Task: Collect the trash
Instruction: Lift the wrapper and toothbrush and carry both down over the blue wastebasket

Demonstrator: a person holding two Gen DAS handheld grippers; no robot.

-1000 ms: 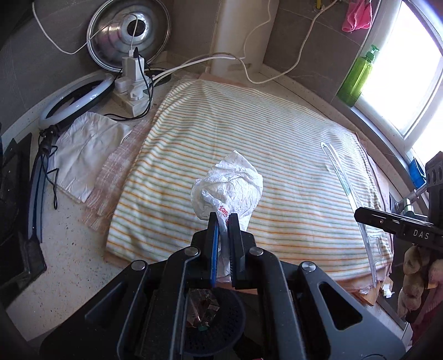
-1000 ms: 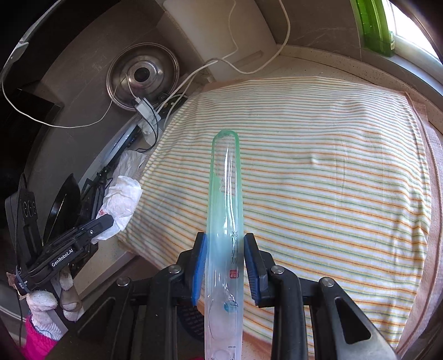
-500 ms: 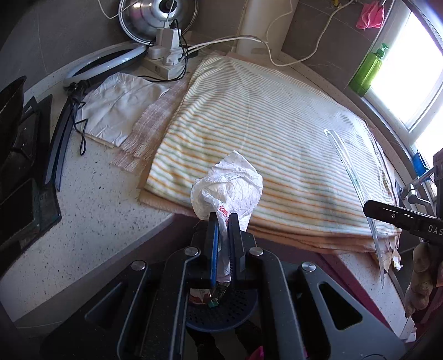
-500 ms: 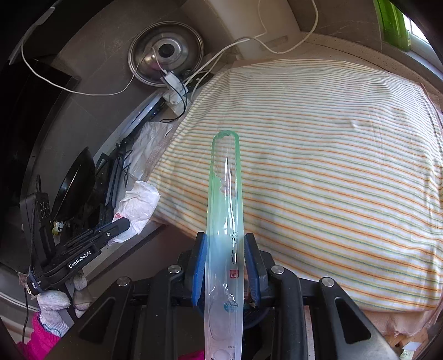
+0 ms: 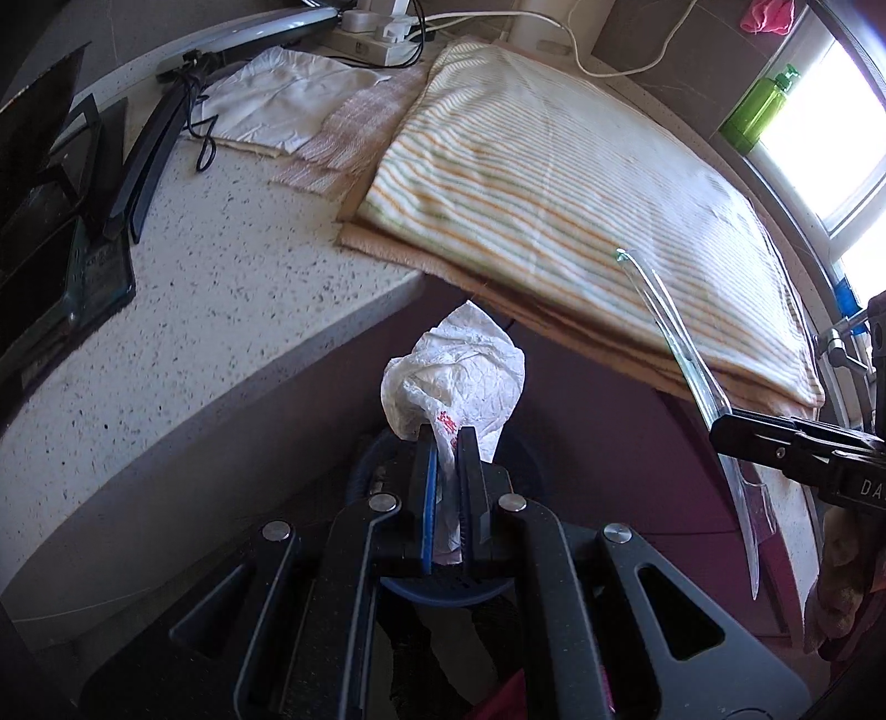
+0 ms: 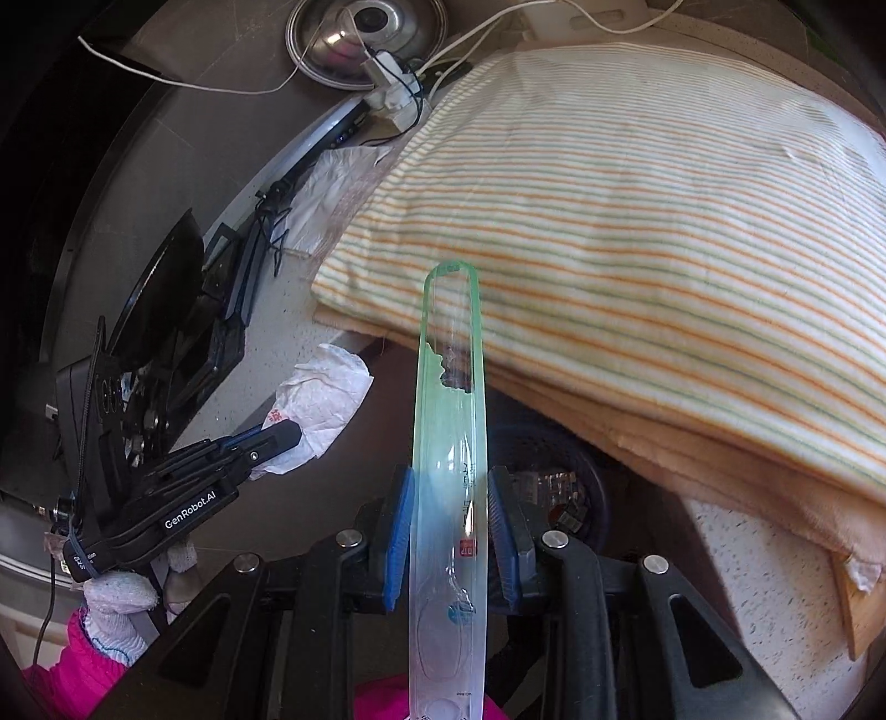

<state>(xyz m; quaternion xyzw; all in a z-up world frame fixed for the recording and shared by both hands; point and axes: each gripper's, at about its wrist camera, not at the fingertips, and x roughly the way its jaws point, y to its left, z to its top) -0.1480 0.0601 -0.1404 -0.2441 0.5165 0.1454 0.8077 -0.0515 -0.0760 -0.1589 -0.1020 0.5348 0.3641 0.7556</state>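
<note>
My left gripper (image 5: 447,437) is shut on a crumpled white tissue (image 5: 459,376) with red print, held off the counter's front edge, above a dark perforated bin (image 5: 443,587). It also shows in the right wrist view (image 6: 277,437) with the tissue (image 6: 321,399). My right gripper (image 6: 449,487) is shut on a long clear plastic wrapper (image 6: 449,421) with a green rim, held above the same bin (image 6: 559,476), which holds some trash. The wrapper (image 5: 681,354) and right gripper (image 5: 720,429) show at the right of the left wrist view.
A striped cloth (image 5: 554,177) over an orange towel covers the speckled counter (image 5: 194,332). White paper (image 5: 277,105), a ring light, cables and a power strip (image 5: 382,33) lie at the back. Black gear (image 5: 50,194) stands at left. A green bottle (image 5: 758,111) stands by the window.
Both grippers have pulled back off the striped cloth and past the counter's front edge, still holding the tissue and the wrapper. The bin below has come into view.
</note>
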